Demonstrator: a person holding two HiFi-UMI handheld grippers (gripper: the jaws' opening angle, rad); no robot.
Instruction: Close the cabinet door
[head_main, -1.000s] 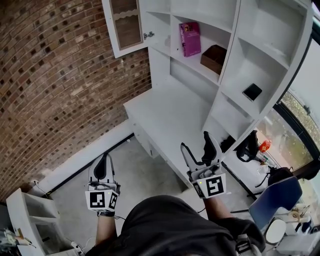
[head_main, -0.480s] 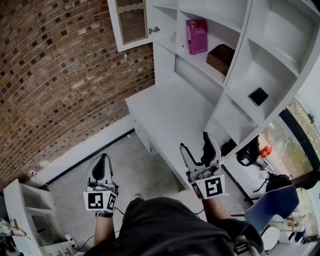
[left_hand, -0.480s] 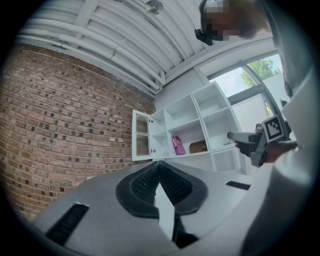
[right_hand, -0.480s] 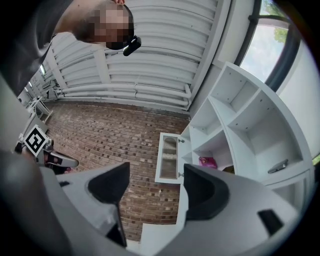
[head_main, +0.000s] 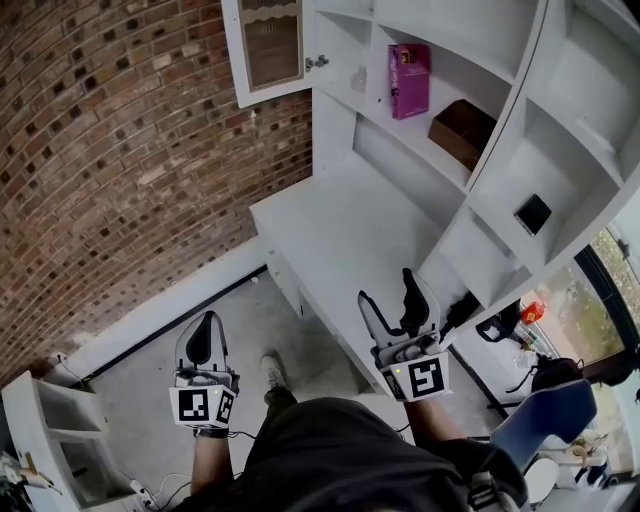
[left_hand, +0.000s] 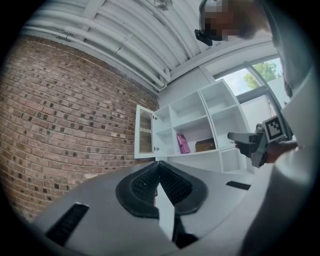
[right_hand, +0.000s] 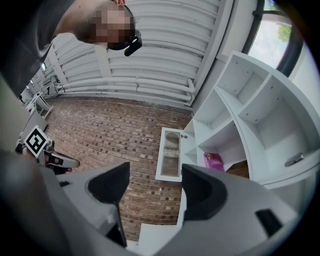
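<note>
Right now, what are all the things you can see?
Shelves: one unit, white, behind the desk.
Door: one, white with a glass pane, open at the shelves' top left.
Pink box: one, standing on an upper shelf.
Brown box: one, on the same shelf, right of the pink box.
Black thing: one, small, in a right-hand compartment.
Desk: one, white, below the shelves.
Wall: one, red-brown brick, on the left.
Chair: one, blue, bottom right.
Shoe: one, pale, on the grey floor.
Left gripper: one, grey and black, jaws together, empty.
Right gripper: one, grey and black, jaws apart, empty.
</note>
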